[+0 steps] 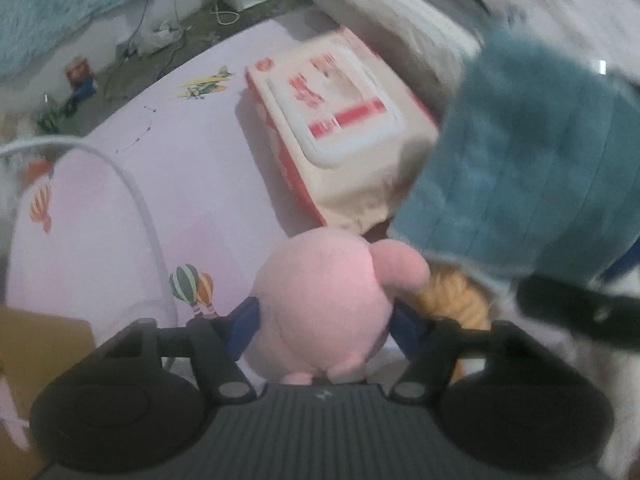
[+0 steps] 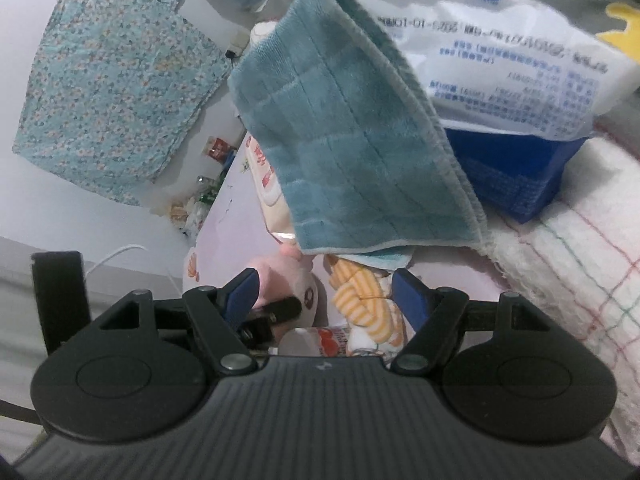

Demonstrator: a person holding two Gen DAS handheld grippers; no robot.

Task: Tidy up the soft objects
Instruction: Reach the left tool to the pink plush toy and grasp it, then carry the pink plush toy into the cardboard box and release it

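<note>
My left gripper is shut on a pink plush toy, held just above the lilac printed sheet. A teal towel hangs at the right, over the red-and-white wipes pack. In the right wrist view the teal towel hangs just ahead of my right gripper, whose blue fingers stand apart with nothing between them. Below them lie an orange-striped plush and the pink plush in the left gripper.
A white-and-blue tissue pack rests on a white checked blanket at the right. A white cable crosses the sheet. A cardboard box is at lower left. A floral cloth hangs on the wall.
</note>
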